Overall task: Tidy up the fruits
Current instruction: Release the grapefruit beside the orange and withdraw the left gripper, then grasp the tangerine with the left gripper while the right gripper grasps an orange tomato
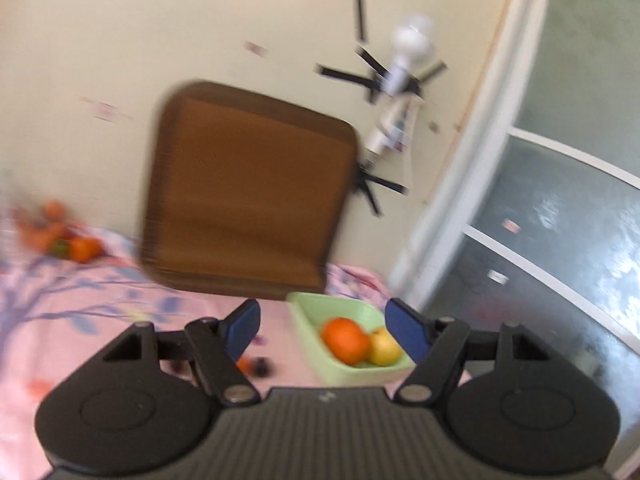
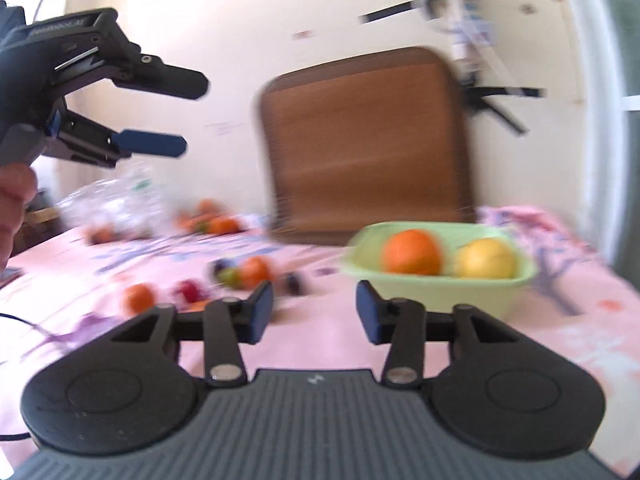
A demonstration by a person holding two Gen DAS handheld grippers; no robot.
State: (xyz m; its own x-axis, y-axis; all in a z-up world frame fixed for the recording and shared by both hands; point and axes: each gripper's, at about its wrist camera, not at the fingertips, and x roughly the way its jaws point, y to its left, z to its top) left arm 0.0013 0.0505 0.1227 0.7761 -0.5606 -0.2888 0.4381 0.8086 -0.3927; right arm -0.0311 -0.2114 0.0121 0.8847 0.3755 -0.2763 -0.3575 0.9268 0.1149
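- Left wrist view: the left tongs (image 1: pixel 322 326) are spread wide with nothing between them, raised above the pink floral cloth (image 1: pixel 100 300) on the bench.
- Just beyond and slightly right of them sits the green bowl (image 1: pixel 304 312), holding an orange (image 1: pixel 345 340) and a yellow fruit (image 1: pixel 384 346) that touch each other.
- A few loose fruits (image 1: pixel 76 248) lie far to the left near the wall, and small dark pieces show close under the left finger, too blurred to name.
- A brown cushion (image 1: pixel 248 188) leans upright against the wall behind the bowl.
- Right wrist view: the right tongs (image 2: pixel 314 310) are also parted and empty, low over the cloth (image 2: pixel 560 340).
- The bowl (image 2: pixel 440 292) stands just beyond their right finger, with the orange (image 2: pixel 412 252) and yellow fruit (image 2: pixel 486 258) inside.
- The scattered fruits (image 2: pixel 256 272) lie near and to the left of these tongs, with more farther left beside a clear plastic bag (image 2: pixel 116 200).
- The left tongs (image 2: pixel 188 114) hang high at the far left, open and well above the bench.
- Judging from this, the right tongs are nearer the loose fruit, which lies left of them while the bowl lies right.
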